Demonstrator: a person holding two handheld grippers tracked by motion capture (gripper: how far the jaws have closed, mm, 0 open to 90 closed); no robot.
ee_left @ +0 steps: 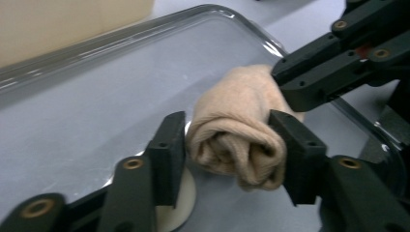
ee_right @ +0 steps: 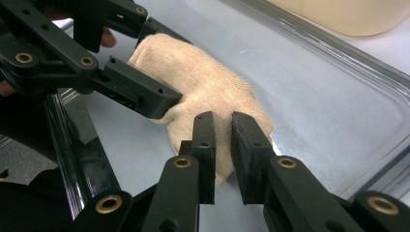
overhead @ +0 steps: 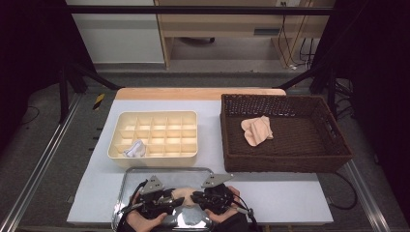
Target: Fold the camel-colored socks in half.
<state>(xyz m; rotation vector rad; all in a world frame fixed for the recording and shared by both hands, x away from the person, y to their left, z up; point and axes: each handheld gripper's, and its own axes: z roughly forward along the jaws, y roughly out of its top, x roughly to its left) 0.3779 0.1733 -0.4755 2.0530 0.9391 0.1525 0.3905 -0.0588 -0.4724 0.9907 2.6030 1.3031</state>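
Grey flooring surrounds a pale worktop [overhead: 290, 193] whose near edge carries a shiny metal tray [overhead: 130, 179], the landmark for everything else. On the tray lies a rolled beige sock [ee_left: 237, 140], and both tongs meet over it. The left tongs [ee_left: 232, 150] straddle the rolled end, one pad touching each side, clamped on the roll. The right tongs [ee_right: 223, 145] stand nearly together, with a narrow gap over the sock's other end; whether they pinch fabric cannot be told. Just beyond the tray sits a cream divided organiser [overhead: 154, 133] with a white rolled item [overhead: 134, 150] in a near-left cell. Beyond the tray to the right, a dark wicker basket [overhead: 333, 145] holds a loose beige cloth [overhead: 257, 129].
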